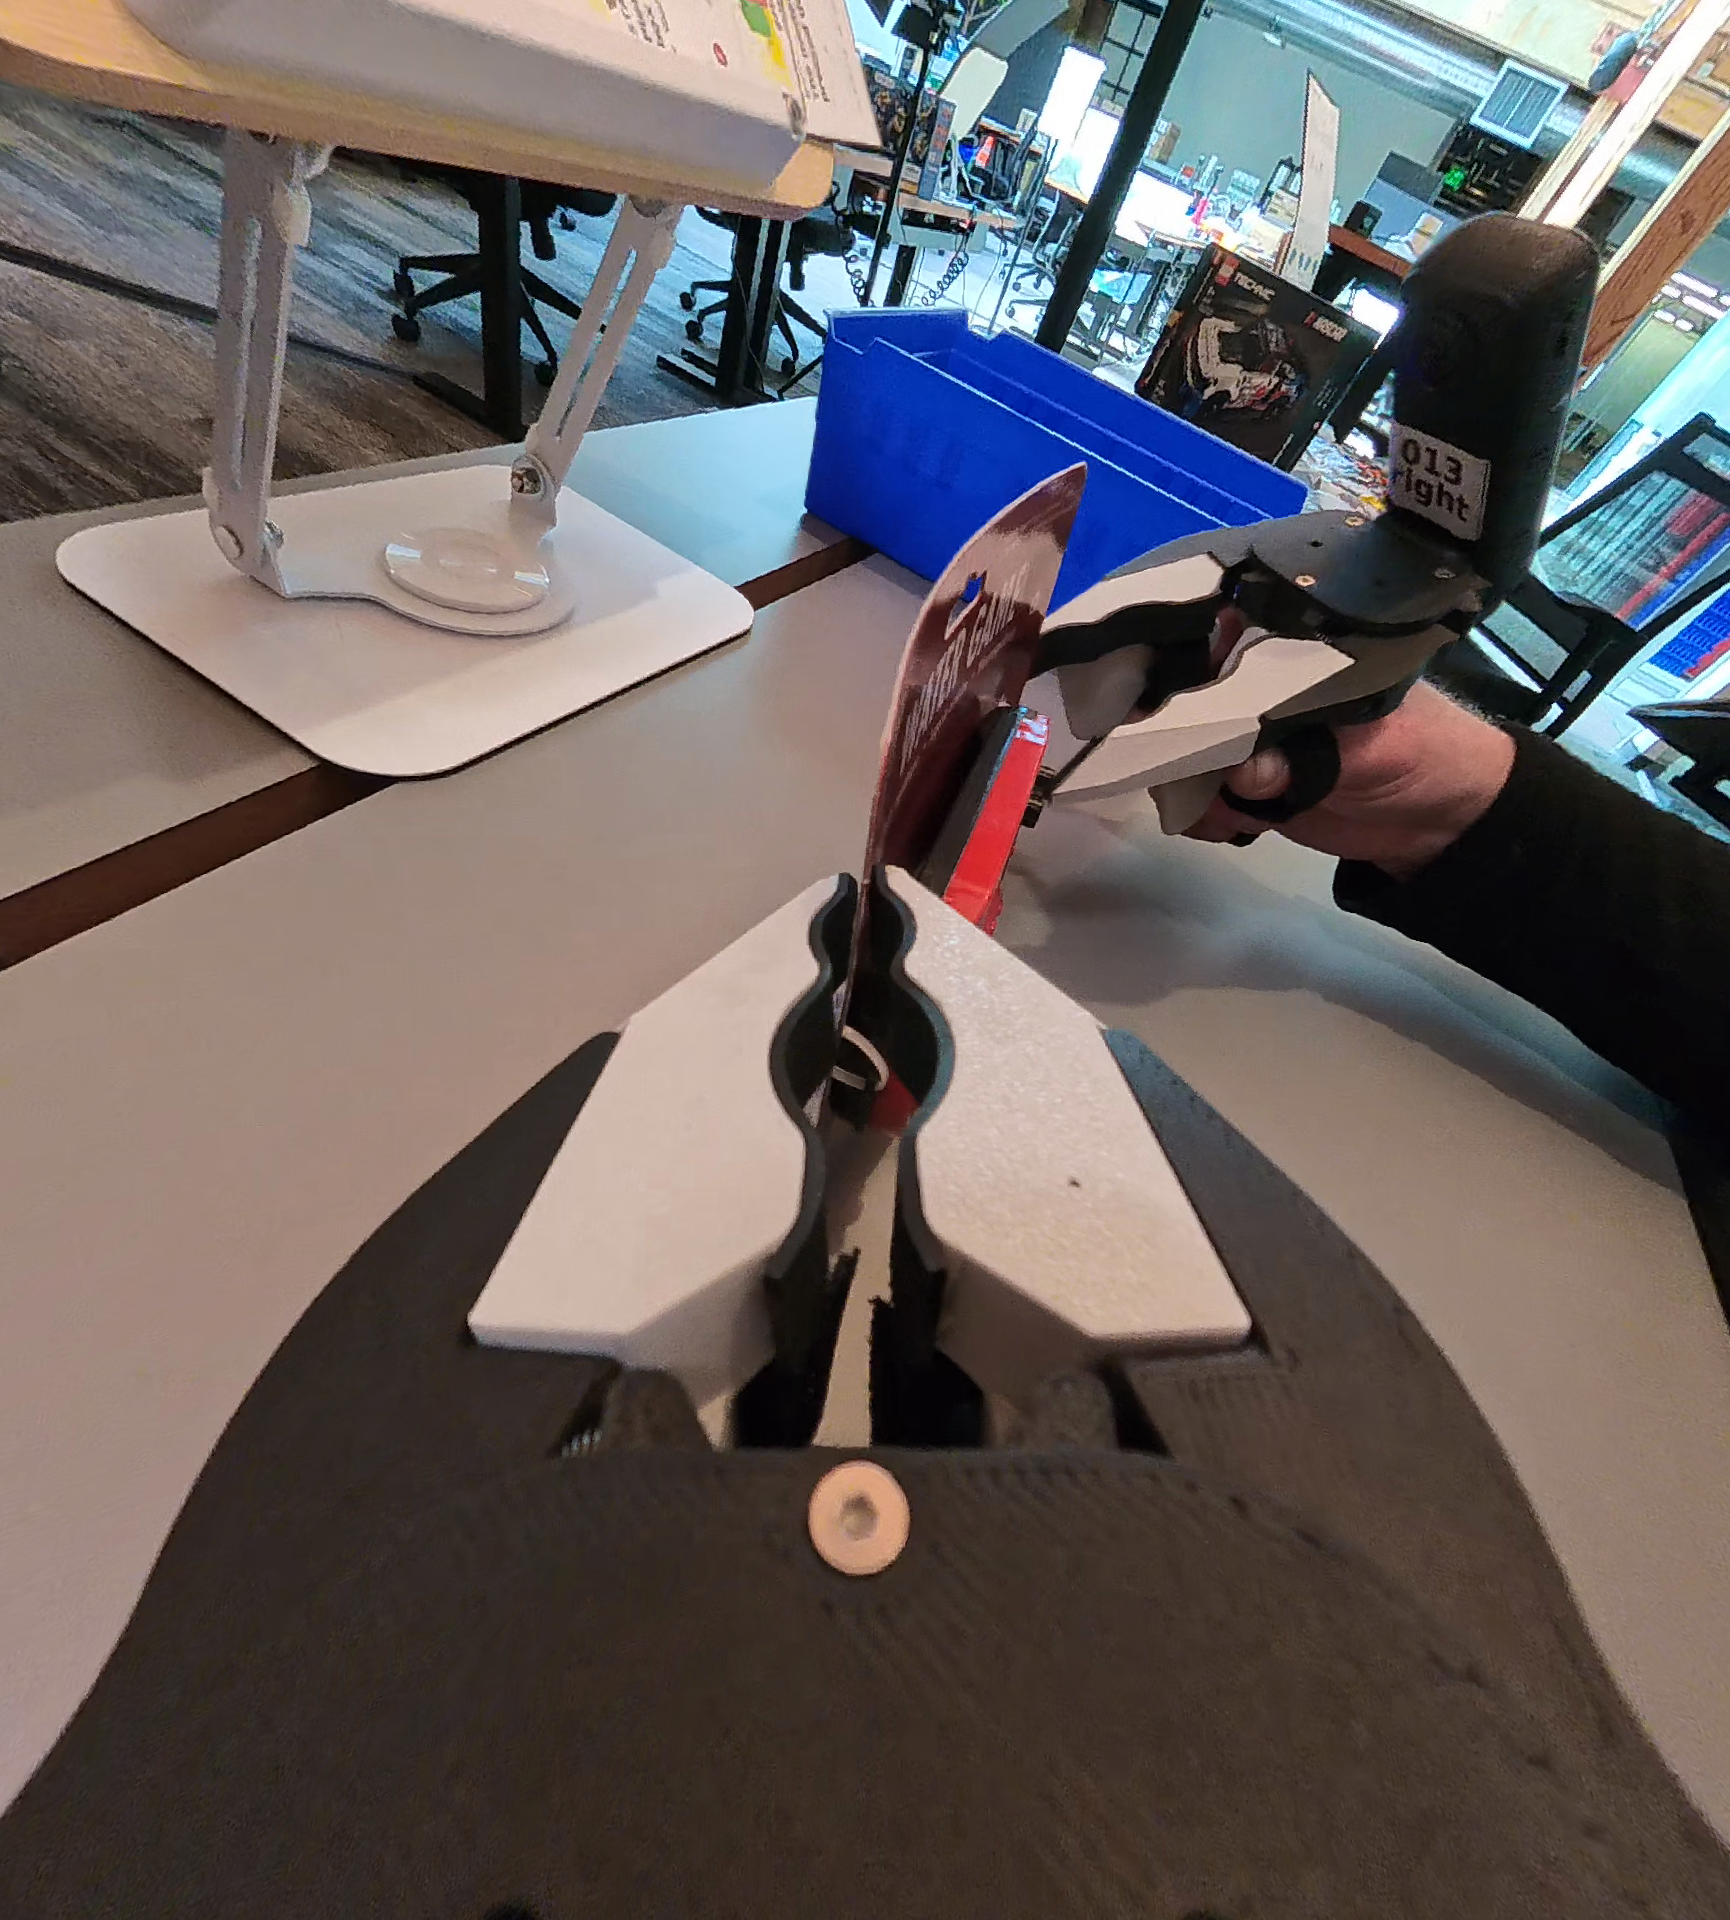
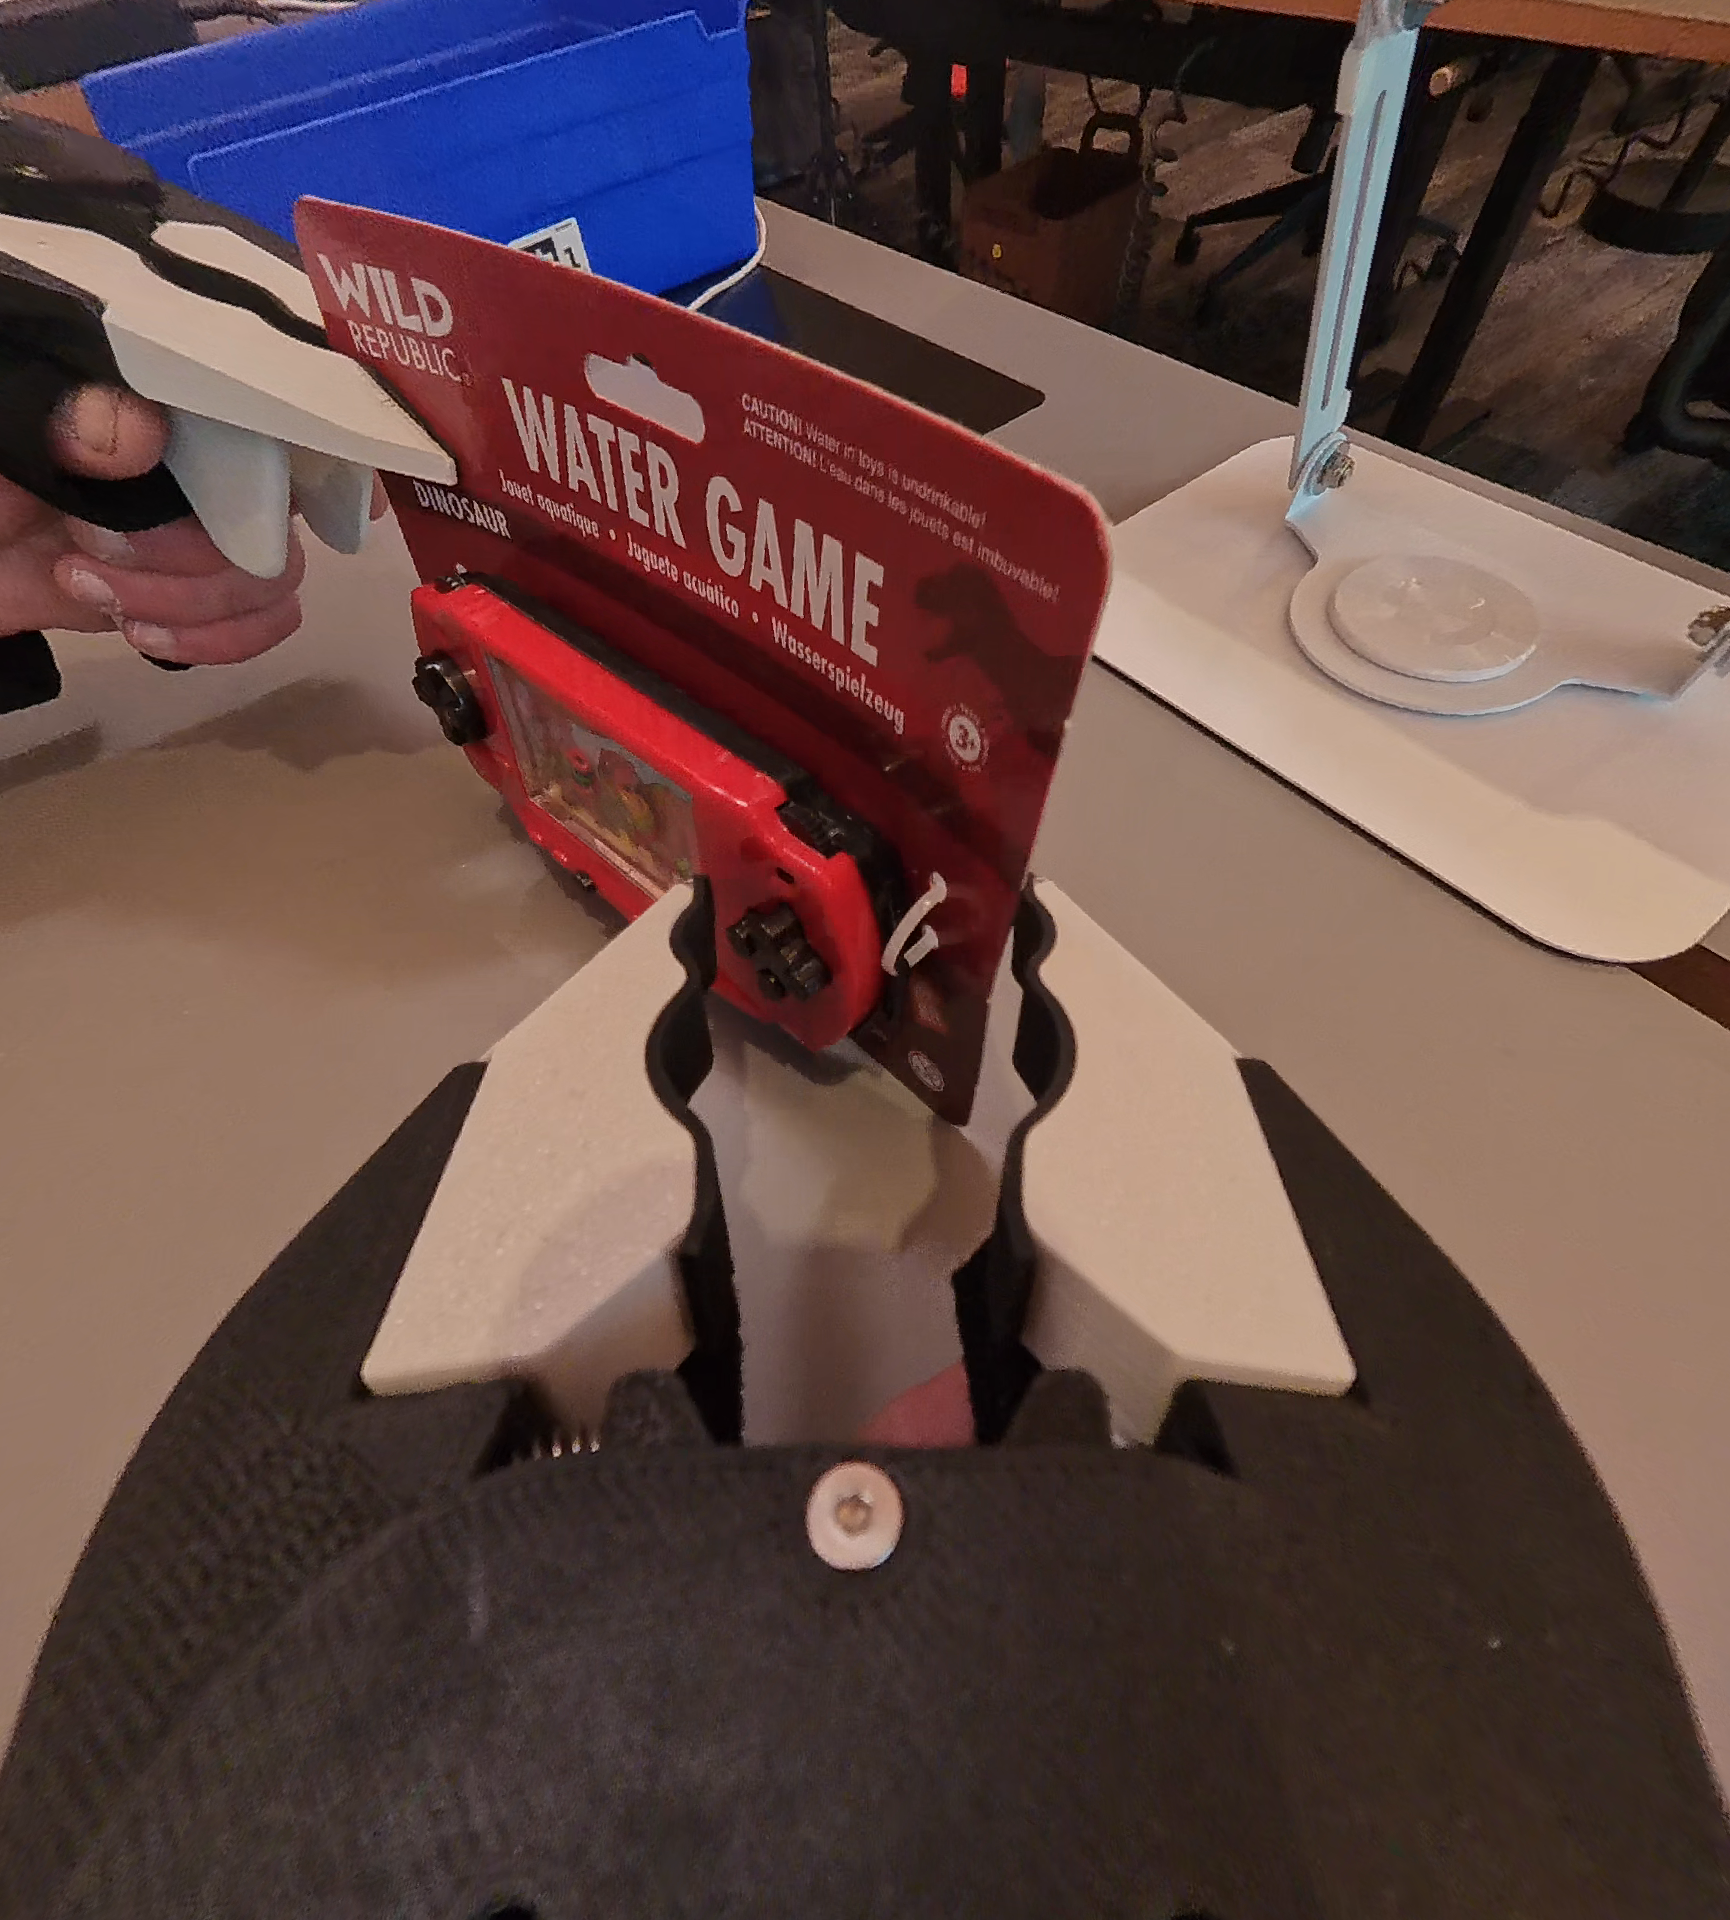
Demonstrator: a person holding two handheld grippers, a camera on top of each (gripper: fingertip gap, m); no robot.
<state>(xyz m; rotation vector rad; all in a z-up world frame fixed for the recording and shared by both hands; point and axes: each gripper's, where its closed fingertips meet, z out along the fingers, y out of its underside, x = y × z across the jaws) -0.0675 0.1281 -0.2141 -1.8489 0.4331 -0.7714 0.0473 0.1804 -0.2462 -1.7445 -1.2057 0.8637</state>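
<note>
Left gripper clamped on the edge of a dark red backing card, which stands upright on the grey worktop with a red handheld toy tied to its far face. Blue bin and white stand base behind. Right wrist view: right gripper fingers apart, straddling the toy's button end and the card's lower corner; contact unclear. Left gripper pinches the card's left edge.
</note>
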